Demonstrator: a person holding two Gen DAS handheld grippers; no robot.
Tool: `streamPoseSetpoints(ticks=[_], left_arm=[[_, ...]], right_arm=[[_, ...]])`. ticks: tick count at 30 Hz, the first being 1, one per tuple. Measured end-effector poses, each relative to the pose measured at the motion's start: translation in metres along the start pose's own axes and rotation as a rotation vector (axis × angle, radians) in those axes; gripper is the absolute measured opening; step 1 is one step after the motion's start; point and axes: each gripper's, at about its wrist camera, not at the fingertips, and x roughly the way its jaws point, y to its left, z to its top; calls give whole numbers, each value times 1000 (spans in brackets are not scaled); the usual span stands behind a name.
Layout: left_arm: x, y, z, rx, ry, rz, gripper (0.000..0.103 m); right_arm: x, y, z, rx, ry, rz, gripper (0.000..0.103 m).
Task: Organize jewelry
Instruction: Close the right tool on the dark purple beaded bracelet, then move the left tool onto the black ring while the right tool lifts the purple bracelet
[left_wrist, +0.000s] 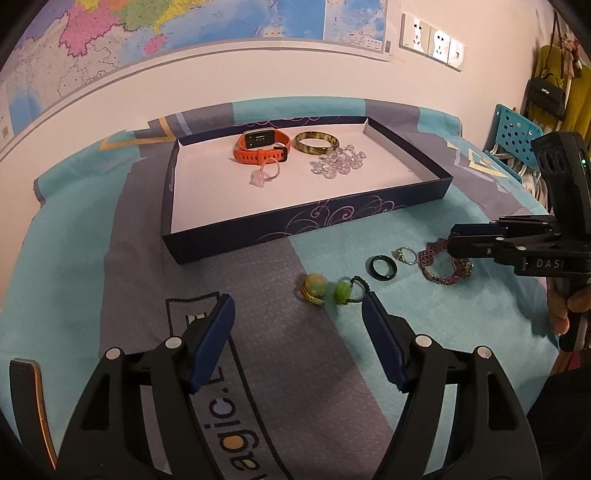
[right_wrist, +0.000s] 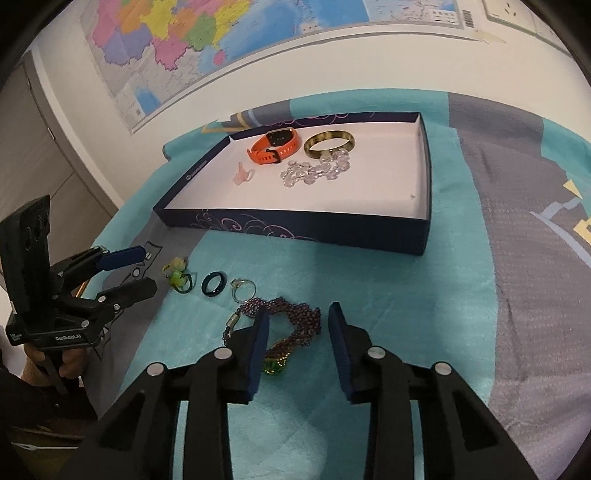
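Note:
A dark blue box lid (left_wrist: 295, 236) (right_wrist: 295, 227) holds an orange watch (left_wrist: 258, 147) (right_wrist: 275, 147), a gold bangle (left_wrist: 317, 143) (right_wrist: 328, 144), a clear bead bracelet (left_wrist: 338, 164) (right_wrist: 314, 170) and a pink ring (left_wrist: 266, 175) (right_wrist: 243, 175). On the cloth lie two green-bead rings (left_wrist: 330, 290) (right_wrist: 177, 277), a black ring (left_wrist: 380, 266) (right_wrist: 213, 283), a silver ring (left_wrist: 404, 254) (right_wrist: 242, 288) and a purple bead bracelet (left_wrist: 443, 264) (right_wrist: 291, 321). My left gripper (left_wrist: 297, 314) (right_wrist: 135, 269) is open just before the green rings. My right gripper (right_wrist: 299, 314) (left_wrist: 452, 240) is open over the purple bracelet.
A teal and grey cloth (left_wrist: 406, 332) (right_wrist: 424, 314) covers the table. A wall map (left_wrist: 147, 44) hangs behind. A blue perforated chair (left_wrist: 513, 129) and hanging bags (left_wrist: 546, 96) stand at the far right.

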Motion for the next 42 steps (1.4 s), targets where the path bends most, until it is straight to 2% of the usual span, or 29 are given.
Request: streamPoseSetpoints(ticks=[4, 5, 11, 21, 25, 27, 31, 36, 39, 42], left_arm=[[0, -2, -2, 4, 2, -1, 71], [0, -3, -2, 5, 2, -4, 71], [-4, -6, -1, 5, -9, -38, 71], [-6, -26, 8, 71, -39, -89, 69], [3, -34, 14, 82, -25, -132, 65], [12, -37, 18, 86, -6, -146, 58], [25, -43, 22, 97, 22, -171, 53], [36, -49, 23, 123, 51, -171, 46], [40, -49, 24, 119, 66, -198, 43], [43, -49, 25, 120, 72, -192, 40]], right_arm=[[2, -1, -1, -1, 3, -4, 8], [1, -1, 0, 3, 2, 1, 7], [-5, -1, 4, 14, -26, 34, 5], [-24, 7, 22, 11, -103, 89, 5], [-27, 5, 28, 3, -121, 52, 5], [-26, 1, 29, 11, -124, 35, 5], [-23, -10, 28, 37, -113, 25, 5], [-14, -22, 23, 68, -88, 14, 5], [-10, -26, 20, 74, -75, -4, 6], [-7, -29, 17, 79, -62, -22, 11]])
